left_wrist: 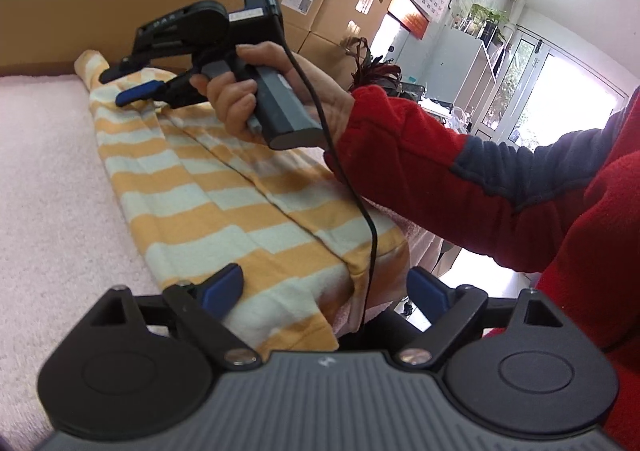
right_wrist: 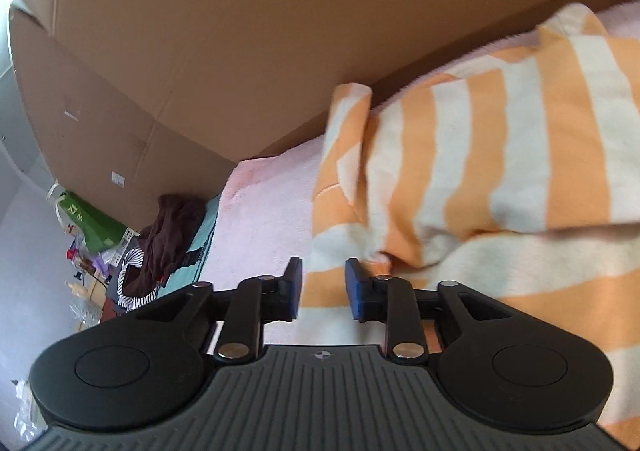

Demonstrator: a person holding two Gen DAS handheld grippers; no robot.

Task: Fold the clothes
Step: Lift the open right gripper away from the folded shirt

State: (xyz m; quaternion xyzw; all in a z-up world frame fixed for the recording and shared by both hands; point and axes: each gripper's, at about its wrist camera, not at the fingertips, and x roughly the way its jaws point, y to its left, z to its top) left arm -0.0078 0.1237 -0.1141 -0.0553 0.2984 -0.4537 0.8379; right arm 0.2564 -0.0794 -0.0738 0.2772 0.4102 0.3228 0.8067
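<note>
Striped garment (left_wrist: 224, 191), orange and pale bands, lies folded lengthwise on the pink fleecy cover (left_wrist: 52, 187), running from upper left of the left wrist view down to bottom centre, a long crease along its middle. Left gripper (left_wrist: 326, 289) sits at the bottom of that frame with its blue pads spread wide, the cloth's near end lying between them but neither pad pressing on it. Over at upper left, the right gripper (left_wrist: 136, 85) hovers at the far end of the garment, gripped by a hand (left_wrist: 256, 91) in a red sleeve (left_wrist: 420, 171), a black cable (left_wrist: 360, 203) trailing down. In the right wrist view its jaws are parted a little, striped cloth (right_wrist: 500, 171) showing through the gap, pads clear of the fabric. Cardboard boxes (right_wrist: 200, 31) fill the top of that frame, with a dark brown garment (right_wrist: 168, 239) heaped at lower left.
</note>
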